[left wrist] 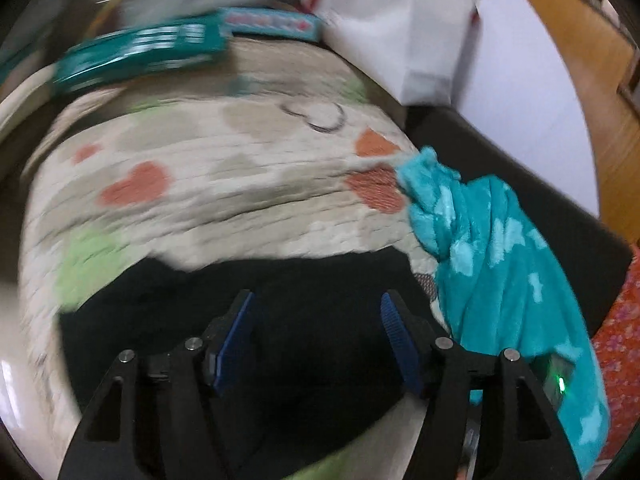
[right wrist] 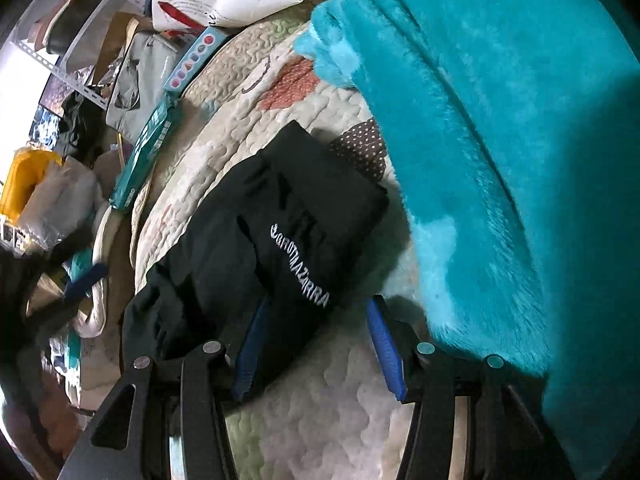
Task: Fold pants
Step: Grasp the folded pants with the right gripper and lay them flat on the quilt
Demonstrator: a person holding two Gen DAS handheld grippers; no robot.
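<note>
The black pants (right wrist: 264, 236) lie on the quilted bed cover (right wrist: 320, 400) as a compact folded bundle with white lettering on the top layer, so I judge that the folding is mostly done already. The cloth looks thin, soft and light; it should bend with no resistance and will not break, but a loose layer can slide over the one under it, and a pinch on only the top layer would probably open the bundle again. For that reason I would take hold at a thick edge or a corner, where all layers come together, and not in the middle of the flat panel. In the right wrist view the right gripper (right wrist: 316, 332) stands with its jaws apart and nothing pressed between them: the near corner of the bundle lies over the tip of the left blue pad, the rest of it reaches ahead and to the left of the jaws, and the right pad is over bare cover, just beside the furry turquoise blanket (right wrist: 500, 140). In the left wrist view, which is blurred, the left gripper (left wrist: 318, 316) is also released; dark cloth, most probably the same pants (left wrist: 312, 360), fills the space under and between its jaws, but I cannot tell if the pads touch it.
</note>
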